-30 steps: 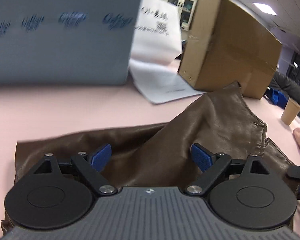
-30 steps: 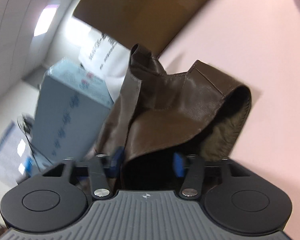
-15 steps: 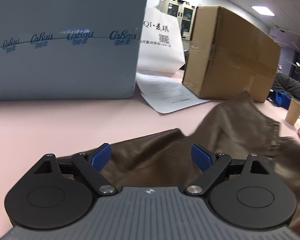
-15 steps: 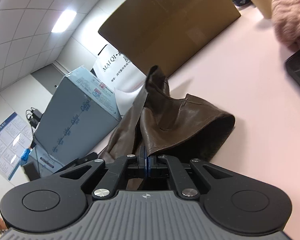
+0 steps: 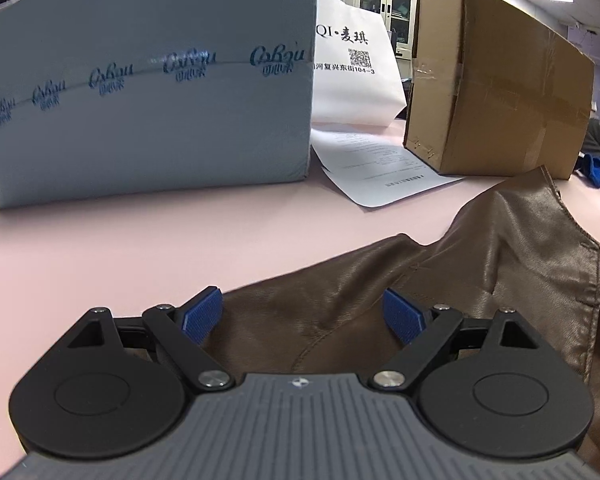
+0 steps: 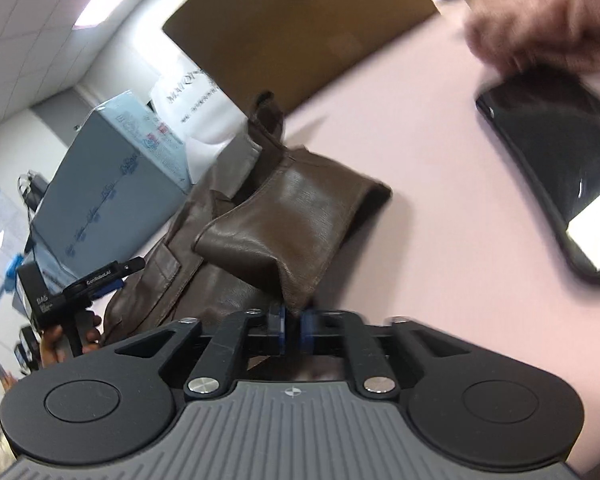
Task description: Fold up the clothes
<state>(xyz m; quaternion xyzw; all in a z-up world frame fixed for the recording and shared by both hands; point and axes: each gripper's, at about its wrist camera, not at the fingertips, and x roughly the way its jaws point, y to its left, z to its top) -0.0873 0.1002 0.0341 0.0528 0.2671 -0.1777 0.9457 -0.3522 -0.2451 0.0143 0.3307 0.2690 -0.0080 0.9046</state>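
Leather, brown and glossy, makes up the garment (image 5: 440,280) spread on the pink table (image 5: 140,240). It looks slick and heavy, which is where I judge the main risk lies: the right gripper (image 6: 293,326) has its blue pads pressed together on only a narrow edge of a raised flap, so the fold could slip free and flop back if pulled hard or sideways. Ahead of those fingers the flap rises and doubles over the rest of the garment (image 6: 284,208), which runs on up and to the left.

A second worry is the black phone (image 6: 556,168) to the right of the right fingers, with someone's blurred hand (image 6: 548,24) above it; a swung flap might brush either.

The left gripper (image 5: 302,314) has its fingers wide apart, gripping nothing. Leather lies directly between and beyond them, rising in a peak further right. Closing here might pinch several layers at once and drag the fold askew.
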